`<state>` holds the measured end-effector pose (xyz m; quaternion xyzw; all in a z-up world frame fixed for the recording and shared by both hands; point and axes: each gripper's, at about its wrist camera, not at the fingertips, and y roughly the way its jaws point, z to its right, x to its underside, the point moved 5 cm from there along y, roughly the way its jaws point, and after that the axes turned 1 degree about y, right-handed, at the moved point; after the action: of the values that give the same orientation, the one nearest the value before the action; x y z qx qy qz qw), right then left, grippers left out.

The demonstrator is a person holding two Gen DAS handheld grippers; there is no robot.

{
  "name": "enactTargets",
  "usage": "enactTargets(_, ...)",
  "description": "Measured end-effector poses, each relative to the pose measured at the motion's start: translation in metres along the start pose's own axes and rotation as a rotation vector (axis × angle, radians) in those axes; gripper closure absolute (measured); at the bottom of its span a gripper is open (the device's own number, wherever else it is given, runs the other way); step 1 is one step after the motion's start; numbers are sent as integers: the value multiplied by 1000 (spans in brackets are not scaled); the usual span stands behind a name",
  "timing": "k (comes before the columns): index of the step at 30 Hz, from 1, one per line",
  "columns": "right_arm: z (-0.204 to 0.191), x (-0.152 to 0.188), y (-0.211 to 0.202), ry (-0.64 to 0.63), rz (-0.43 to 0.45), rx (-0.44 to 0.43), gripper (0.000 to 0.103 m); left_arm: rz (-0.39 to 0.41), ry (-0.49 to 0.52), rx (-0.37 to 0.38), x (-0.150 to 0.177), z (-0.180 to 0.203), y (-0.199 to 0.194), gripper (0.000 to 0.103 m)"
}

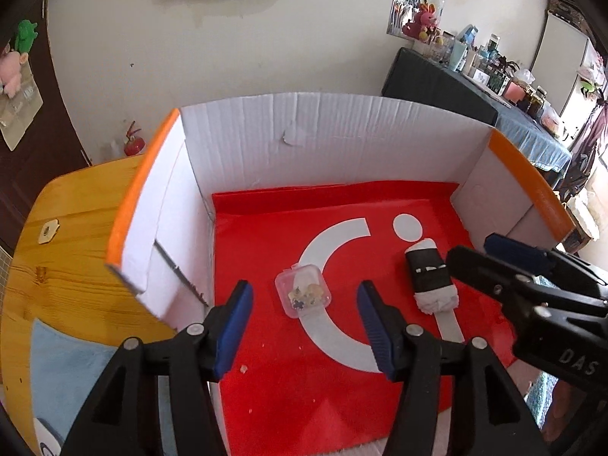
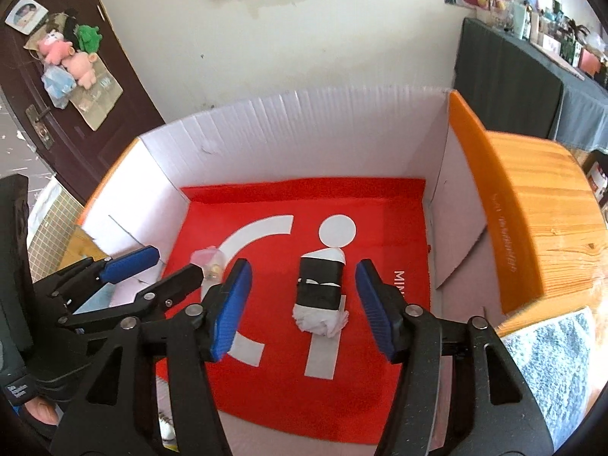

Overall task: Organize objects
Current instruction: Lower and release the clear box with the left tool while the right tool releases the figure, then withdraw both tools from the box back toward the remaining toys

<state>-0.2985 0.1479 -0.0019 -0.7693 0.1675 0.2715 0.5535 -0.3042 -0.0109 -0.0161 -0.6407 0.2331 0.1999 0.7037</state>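
Observation:
A small clear plastic case (image 1: 304, 292) with tiny trinkets inside lies on the red sheet (image 1: 266, 380) lining the floor of a white cardboard box (image 1: 323, 133). My left gripper (image 1: 304, 285) hovers over the case, open, its blue pads well clear of it. To the right lies a rolled black-and-white cloth bundle (image 2: 321, 288), also seen as the bundle (image 1: 431, 275). My right gripper (image 2: 303, 268) is open above this bundle, pads apart from it. The right gripper (image 1: 475, 249) shows at the right edge of the left wrist view. The left gripper (image 2: 174, 264) partly hides the case (image 2: 207, 260).
The box has tall white walls with orange side flaps (image 2: 478, 205) and stands on a wooden table (image 1: 68, 228). A light blue cloth (image 1: 68, 372) lies on the table at the left. A grey-blue cloth (image 2: 551, 361) lies at the right. A dark cluttered table (image 1: 475, 87) stands behind.

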Motion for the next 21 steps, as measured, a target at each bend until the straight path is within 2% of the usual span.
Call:
enactTargets(6,-7,5,-16,1,53,-28,42,13,-9,-2,5,3,-9,43)
enactTargets(9,-12,9,-25,-11,82,-29,38,34,-5,-16,9,4,-18,36)
enactTargets(17,-16,22,-44,-27,128,-39,31,86,1,-39,22,5,-43,28)
enactTargets(21,-20,30,-51,-43,143,-34,28,101,5,-52,29,6,-52,27)
